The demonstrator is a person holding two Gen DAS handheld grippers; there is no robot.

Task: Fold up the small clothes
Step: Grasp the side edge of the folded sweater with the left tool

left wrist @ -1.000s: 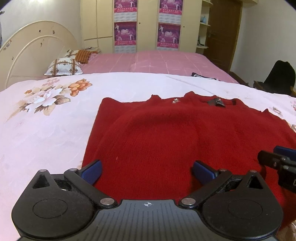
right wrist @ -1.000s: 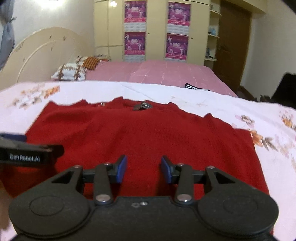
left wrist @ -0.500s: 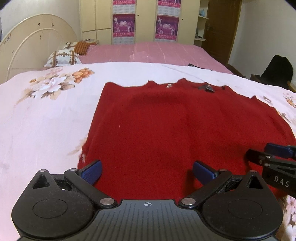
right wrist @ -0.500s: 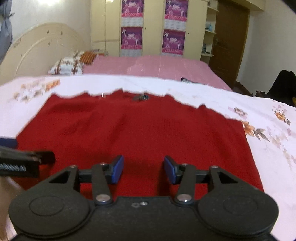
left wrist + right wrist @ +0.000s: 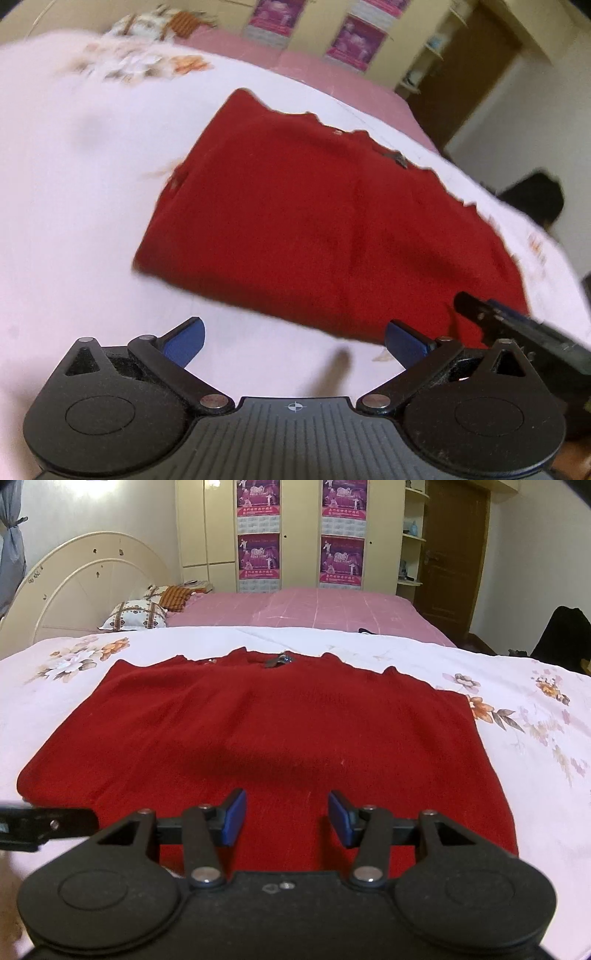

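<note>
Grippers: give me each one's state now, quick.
Left gripper: open, holding nothing, over the bedsheet short of the red sweater.
Right gripper: open, holding nothing, over the sweater.

Black fingers (image 5: 207,834) — blue pads (image 5: 232,816), silver screws

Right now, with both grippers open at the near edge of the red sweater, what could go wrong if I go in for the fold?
1. The left gripper sits over bare floral sheet, short of the red sweater; closing now may pinch bedding or nothing.
2. The right gripper is close beside it; they could collide.
3. The left view is blurred, so aiming is unreliable.
</note>
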